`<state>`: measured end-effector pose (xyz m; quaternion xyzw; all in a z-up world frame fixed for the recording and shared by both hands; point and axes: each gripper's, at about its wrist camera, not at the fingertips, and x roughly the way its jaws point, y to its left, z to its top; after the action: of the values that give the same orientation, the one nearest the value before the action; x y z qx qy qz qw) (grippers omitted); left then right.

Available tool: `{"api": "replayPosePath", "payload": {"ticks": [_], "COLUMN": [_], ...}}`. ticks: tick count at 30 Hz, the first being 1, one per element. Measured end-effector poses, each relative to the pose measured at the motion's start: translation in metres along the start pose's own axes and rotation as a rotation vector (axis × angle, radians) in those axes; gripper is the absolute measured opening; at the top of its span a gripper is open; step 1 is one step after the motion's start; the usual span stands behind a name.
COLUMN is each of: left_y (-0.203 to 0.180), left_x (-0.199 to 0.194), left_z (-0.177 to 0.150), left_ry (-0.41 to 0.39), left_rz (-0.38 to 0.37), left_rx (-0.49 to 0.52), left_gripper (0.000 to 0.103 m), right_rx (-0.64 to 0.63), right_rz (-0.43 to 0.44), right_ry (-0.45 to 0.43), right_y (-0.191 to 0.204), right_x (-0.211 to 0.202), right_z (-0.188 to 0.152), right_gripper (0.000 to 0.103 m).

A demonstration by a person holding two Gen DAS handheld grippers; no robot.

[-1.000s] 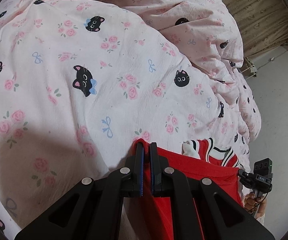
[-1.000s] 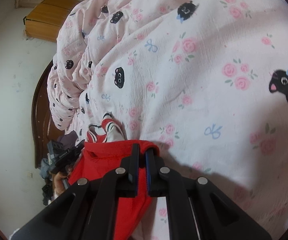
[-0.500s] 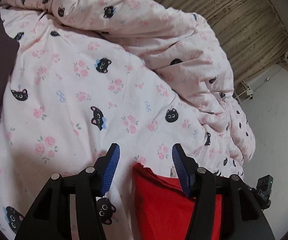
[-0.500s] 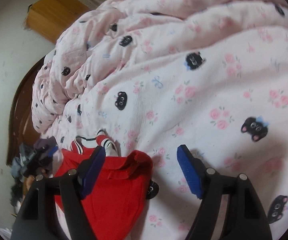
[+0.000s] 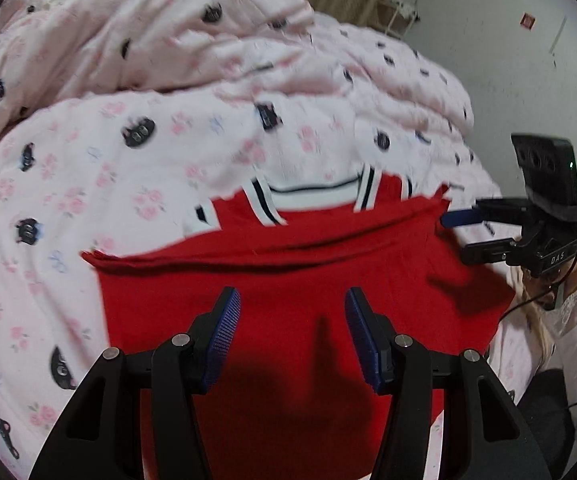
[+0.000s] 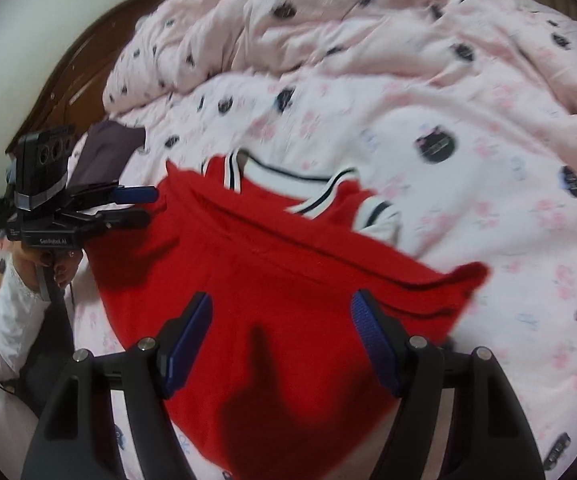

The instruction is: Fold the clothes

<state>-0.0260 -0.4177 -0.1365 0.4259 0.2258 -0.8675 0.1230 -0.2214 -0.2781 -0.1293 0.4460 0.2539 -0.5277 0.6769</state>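
Red shirt [image 5: 308,280] lies half-folded on the pink duvet [image 5: 128,152]. Left tongs [image 5: 292,340] and right tongs [image 6: 280,340] both open, empty, above it. Likely next: regrip an edge for another fold.

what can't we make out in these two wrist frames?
- Red garment, left wrist view: near hem hidden behind the left gripper.
- Same garment, right wrist view: near edge hidden behind the right gripper.
- Collar and duvet print: smeared by motion blur, both views.
- Dark cloth, right wrist view: partly hidden by the other gripper.
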Motion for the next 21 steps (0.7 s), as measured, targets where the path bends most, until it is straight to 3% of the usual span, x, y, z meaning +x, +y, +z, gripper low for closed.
{"api": "replayPosePath", "payload": {"ticks": [8, 15, 21], "left_y": [0.009, 0.004, 0.006], "left_x": [0.02, 0.027, 0.027], "left_z": [0.0, -0.002, -0.001], "left_ry": [0.036, 0.059, 0.067], "left_rz": [0.029, 0.056, 0.051], "left_rx": [-0.044, -0.015, -0.036], "left_gripper": [0.049, 0.049, 0.049], "right_rx": [-0.002, -0.062, -0.009], "right_rz": [-0.012, 0.051, 0.012], "right_ry": [0.043, 0.067, 0.044], "right_y": [0.001, 0.019, 0.009], "right_x": [0.02, 0.019, 0.027], "right_z": [0.0, 0.0, 0.011], "right_gripper": [0.073, 0.073, 0.072]}}
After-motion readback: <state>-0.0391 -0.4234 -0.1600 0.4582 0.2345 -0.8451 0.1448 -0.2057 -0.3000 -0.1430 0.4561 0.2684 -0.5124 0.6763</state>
